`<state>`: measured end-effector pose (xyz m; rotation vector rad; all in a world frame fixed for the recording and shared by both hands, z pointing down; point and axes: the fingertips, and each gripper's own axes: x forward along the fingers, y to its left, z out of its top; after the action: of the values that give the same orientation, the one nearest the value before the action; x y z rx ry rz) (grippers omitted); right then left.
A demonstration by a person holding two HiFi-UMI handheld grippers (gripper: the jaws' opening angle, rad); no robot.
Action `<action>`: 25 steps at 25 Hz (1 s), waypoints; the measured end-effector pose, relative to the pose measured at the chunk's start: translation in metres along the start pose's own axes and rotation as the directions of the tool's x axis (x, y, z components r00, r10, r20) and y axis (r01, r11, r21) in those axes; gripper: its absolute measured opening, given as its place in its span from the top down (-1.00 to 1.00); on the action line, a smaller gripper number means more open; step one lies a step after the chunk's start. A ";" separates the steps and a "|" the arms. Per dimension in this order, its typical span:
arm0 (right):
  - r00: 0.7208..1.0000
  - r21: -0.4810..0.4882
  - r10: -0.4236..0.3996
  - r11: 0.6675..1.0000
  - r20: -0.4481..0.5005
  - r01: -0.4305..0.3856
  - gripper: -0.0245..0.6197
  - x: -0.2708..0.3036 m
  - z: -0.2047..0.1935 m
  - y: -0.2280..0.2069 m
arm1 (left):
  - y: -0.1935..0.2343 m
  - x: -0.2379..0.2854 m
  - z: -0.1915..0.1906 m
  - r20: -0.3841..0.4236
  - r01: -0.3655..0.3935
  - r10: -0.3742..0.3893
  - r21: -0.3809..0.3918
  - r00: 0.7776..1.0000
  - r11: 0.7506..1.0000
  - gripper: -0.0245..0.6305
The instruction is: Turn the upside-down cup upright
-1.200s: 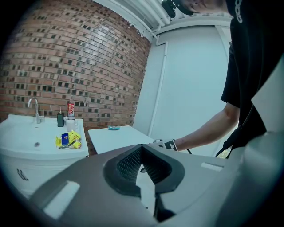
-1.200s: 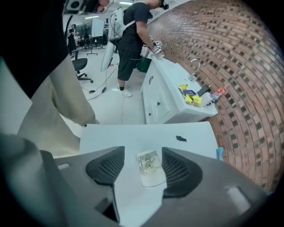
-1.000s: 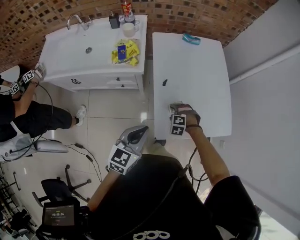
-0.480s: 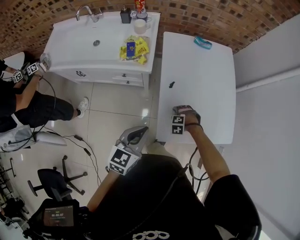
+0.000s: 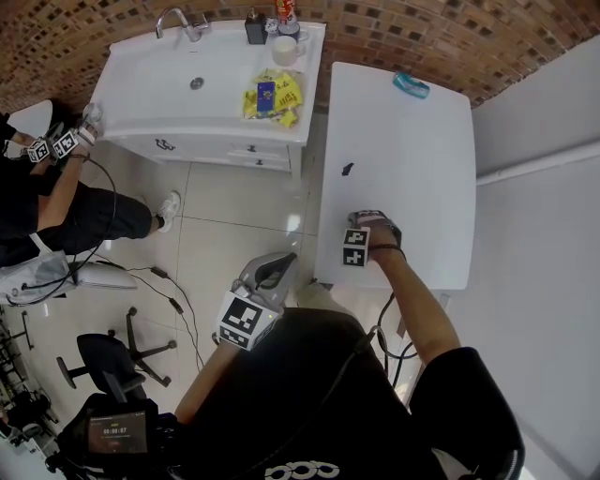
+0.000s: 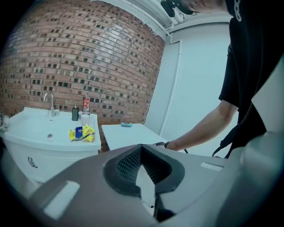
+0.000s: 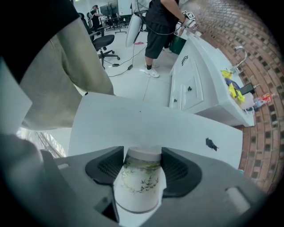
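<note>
You have before you two grippers, the left gripper [image 6: 141,159] and the right gripper [image 7: 143,155], one paper cup [image 7: 137,188], one white table [image 5: 403,159], one washbasin [image 5: 141,103] with one tap [image 5: 178,19], one mug [image 5: 284,50], one teal object [image 5: 411,85] and one small dark thing [image 5: 347,170].

At my eleven o'clock a washbasin [image 5: 159,112] bears yellow packets [image 5: 272,97] and a mug [image 5: 283,50]; a teal thing [image 5: 411,85] lies at my table's [image 5: 412,169] one o'clock.

Lab (washbasin [image 5: 150,84], office chair [image 5: 98,359] nearby).
</note>
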<state>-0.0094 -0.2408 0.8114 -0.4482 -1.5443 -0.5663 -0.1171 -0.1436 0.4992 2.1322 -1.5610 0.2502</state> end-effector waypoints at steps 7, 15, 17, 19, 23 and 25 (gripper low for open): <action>0.992 0.114 -0.084 0.991 0.097 0.072 0.14 -0.025 0.010 -0.005 | -0.006 0.000 -0.002 -0.002 0.025 -0.025 0.015 1.000 1.000 0.88; 0.913 0.447 -0.258 0.889 0.317 0.096 0.14 -0.074 0.025 -0.017 | -0.020 0.005 -0.009 -0.009 0.071 -0.071 0.036 0.997 0.997 0.88; 0.873 0.544 -0.315 0.836 0.372 0.070 0.14 -0.084 0.023 -0.019 | -0.025 0.007 -0.010 -0.015 0.083 -0.083 0.046 0.996 0.995 0.88; 0.822 0.642 -0.380 0.767 0.424 0.024 0.14 -0.094 0.018 -0.021 | -0.030 0.009 -0.008 -0.020 0.089 -0.088 0.056 0.996 0.994 0.88; 0.705 0.780 -0.528 0.624 0.473 -0.055 0.14 -0.107 0.004 -0.022 | -0.039 0.012 -0.004 -0.036 0.098 -0.095 0.075 0.995 0.992 0.88; 0.664 0.815 -0.585 0.577 0.465 -0.062 0.14 -0.107 -0.002 -0.018 | -0.047 0.015 -0.012 -0.056 0.110 -0.105 0.090 0.993 0.990 0.88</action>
<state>-0.0127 -0.2506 0.7030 0.3709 -2.4628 0.1575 -0.0663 -0.1398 0.5026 2.2545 -1.4258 0.3443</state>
